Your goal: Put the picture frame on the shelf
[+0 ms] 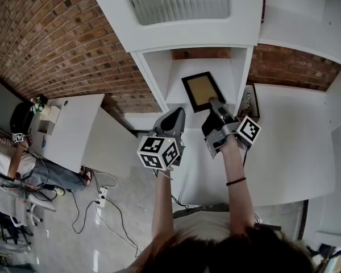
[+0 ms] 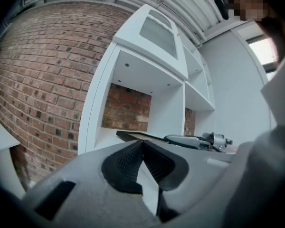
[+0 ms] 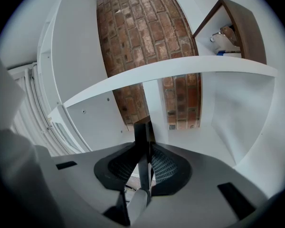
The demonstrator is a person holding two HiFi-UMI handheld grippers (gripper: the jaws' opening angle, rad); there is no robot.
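Observation:
The picture frame (image 1: 201,90) has a black border and a tan middle. It lies nearly flat inside the open compartment of the white shelf unit (image 1: 153,73). My right gripper (image 1: 215,103) is shut on its near edge. In the right gripper view the frame (image 3: 142,129) shows edge-on, pinched between the two pads. My left gripper (image 1: 175,117) hangs just left of it, in front of the compartment, shut and empty. From the left gripper view (image 2: 142,144) I see the frame (image 2: 133,136) and the right gripper (image 2: 194,140) beyond the closed jaws.
A second, brown frame (image 1: 250,100) stands in the neighbouring compartment to the right, also in view as the brown frame (image 3: 235,27). Brick wall (image 1: 51,33) runs behind the shelf. At the left are a white table (image 1: 74,127), a seated person (image 1: 23,169), and cables with a power strip (image 1: 100,197) on the floor.

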